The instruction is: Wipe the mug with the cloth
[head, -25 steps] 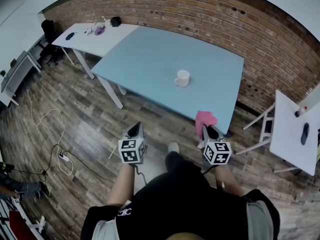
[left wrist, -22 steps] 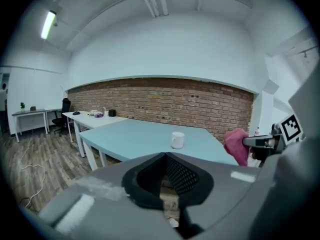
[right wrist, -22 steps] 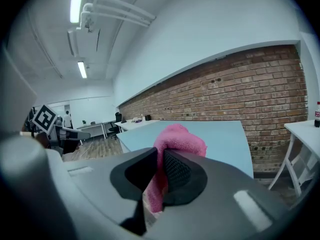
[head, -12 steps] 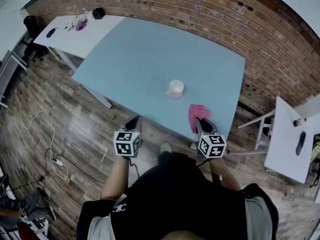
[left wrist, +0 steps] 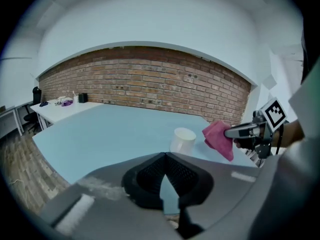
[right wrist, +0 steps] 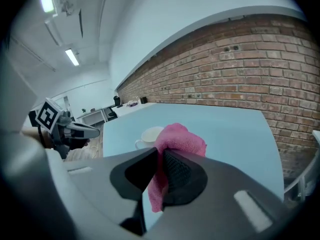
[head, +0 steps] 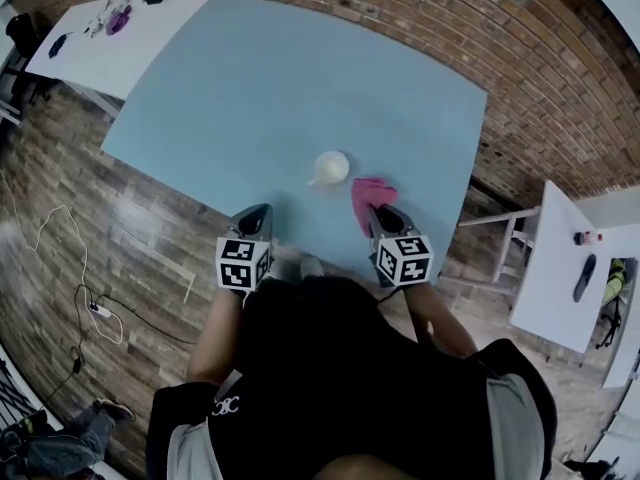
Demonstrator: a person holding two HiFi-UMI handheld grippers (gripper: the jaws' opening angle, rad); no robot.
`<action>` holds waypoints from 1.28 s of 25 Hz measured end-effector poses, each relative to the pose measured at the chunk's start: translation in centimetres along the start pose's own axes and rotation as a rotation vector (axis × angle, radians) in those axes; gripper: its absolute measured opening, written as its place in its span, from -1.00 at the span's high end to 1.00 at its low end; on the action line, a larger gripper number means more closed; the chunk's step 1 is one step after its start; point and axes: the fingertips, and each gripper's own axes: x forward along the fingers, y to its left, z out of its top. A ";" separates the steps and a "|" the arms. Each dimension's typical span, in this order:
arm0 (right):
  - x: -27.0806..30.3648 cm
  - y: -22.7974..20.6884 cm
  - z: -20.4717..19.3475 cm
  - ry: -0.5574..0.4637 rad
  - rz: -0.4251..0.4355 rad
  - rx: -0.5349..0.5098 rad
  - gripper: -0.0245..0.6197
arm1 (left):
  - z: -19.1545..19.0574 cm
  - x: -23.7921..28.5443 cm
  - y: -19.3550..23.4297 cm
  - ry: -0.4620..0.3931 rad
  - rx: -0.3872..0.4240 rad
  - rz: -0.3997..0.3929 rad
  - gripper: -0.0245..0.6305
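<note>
Near the lower middle of the head view, the white mug (head: 331,166) stands unheld on the blue table (head: 250,78), so with my right gripper (head: 380,213) pinching the pink cloth (head: 366,193) and my left gripper (head: 257,215) closed on nothing, a wipe could topple it.

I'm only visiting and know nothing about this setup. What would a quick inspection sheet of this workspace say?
Surface: blue table, holding only the mug.
Job's things: white mug upright on the table; pink cloth beside it, hanging from the right gripper.
Clutter: nothing seen on the blue table; small items on the white side table.
Grippers: left gripper jaws shut, empty; right gripper jaws shut on the cloth.
Cables: cord with a power strip on the floor.
Surroundings: brick wall, wood floor, second white table.
</note>
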 end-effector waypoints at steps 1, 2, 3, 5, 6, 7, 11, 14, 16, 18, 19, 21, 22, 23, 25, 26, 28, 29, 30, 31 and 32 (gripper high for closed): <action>0.4 0.1 0.1 0.004 -0.004 0.002 0.80 | -0.1 0.5 0.1 0.007 0.009 -0.014 0.90; 0.6 0.2 0.2 0.007 -0.010 0.008 0.80 | -0.1 1.0 0.1 0.014 0.017 -0.031 0.90; 0.8 0.2 0.2 0.010 -0.021 0.016 0.80 | -0.2 1.5 0.1 0.021 0.029 -0.051 0.90; 0.8 0.2 0.1 0.013 -0.049 0.037 0.80 | -0.2 2.7 -0.3 0.035 0.067 -0.102 0.90; 0.9 0.1 0.1 0.014 -0.066 0.050 0.80 | -0.4 3.3 -0.5 0.048 0.092 -0.127 0.90; 0.9 0.0 0.0 0.016 -0.083 0.064 0.80 | -0.8 4.0 -0.8 0.067 0.116 -0.151 0.90; 1.0 -0.7 -0.8 0.033 -0.142 0.114 0.80 | -2.6 6.5 -2.2 0.161 0.201 -0.253 0.55; 0.8 -0.6 -1.4 0.049 -0.169 0.129 0.80 | -2.7 7.9 -2.7 0.173 0.225 -0.289 0.53; 0.8 -0.5 -1.6 0.054 -0.184 0.135 0.80 | -2.4 8.7 -3.0 0.169 0.242 -0.313 0.50; 0.9 -0.4 -1.7 0.056 -0.196 0.143 0.80 | -2.2 9.3 -3.6 0.171 0.270 -0.342 0.46; 1.1 -0.3 -1.8 0.056 -0.200 0.146 0.80 | -2.2 9.6 -3.9 0.174 0.284 -0.355 0.45; 1.3 -0.2 -1.9 0.058 -0.207 0.146 0.80 | -2.1 10.2 -4.5 0.180 0.306 -0.375 0.43; 1.3 -0.1 -1.9 0.059 -0.210 0.146 0.80 | -2.1 10.5 -4.7 0.182 0.312 -0.383 0.43; 1.4 0.0 -2.0 0.060 -0.214 0.146 0.80 | -2.0 10.7 -4.9 0.183 0.317 -0.391 0.43; 1.5 0.0 -2.1 0.061 -0.219 0.153 0.80 | -1.9 11.2 -5.2 0.186 0.327 -0.406 0.43; 1.6 0.0 -2.2 0.062 -0.219 0.157 0.80 | -1.9 11.4 -5.4 0.188 0.335 -0.413 0.43; 1.9 0.2 -2.4 0.066 -0.214 0.163 0.80 | -2.0 11.8 -5.6 0.197 0.353 -0.427 0.43; 2.1 0.3 -2.4 0.069 -0.208 0.166 0.80 | -2.1 11.9 -5.7 0.201 0.360 -0.433 0.43; 2.3 0.5 -2.5 0.072 -0.201 0.167 0.80 | -2.1 11.9 -5.8 0.203 0.364 -0.436 0.45; 2.5 0.7 -2.5 0.076 -0.192 0.167 0.80 | -2.1 11.9 -5.8 0.203 0.367 -0.437 0.51; 2.8 1.0 -2.5 0.079 -0.182 0.165 0.80 | -2.0 11.9 -5.8 0.200 0.369 -0.437 0.57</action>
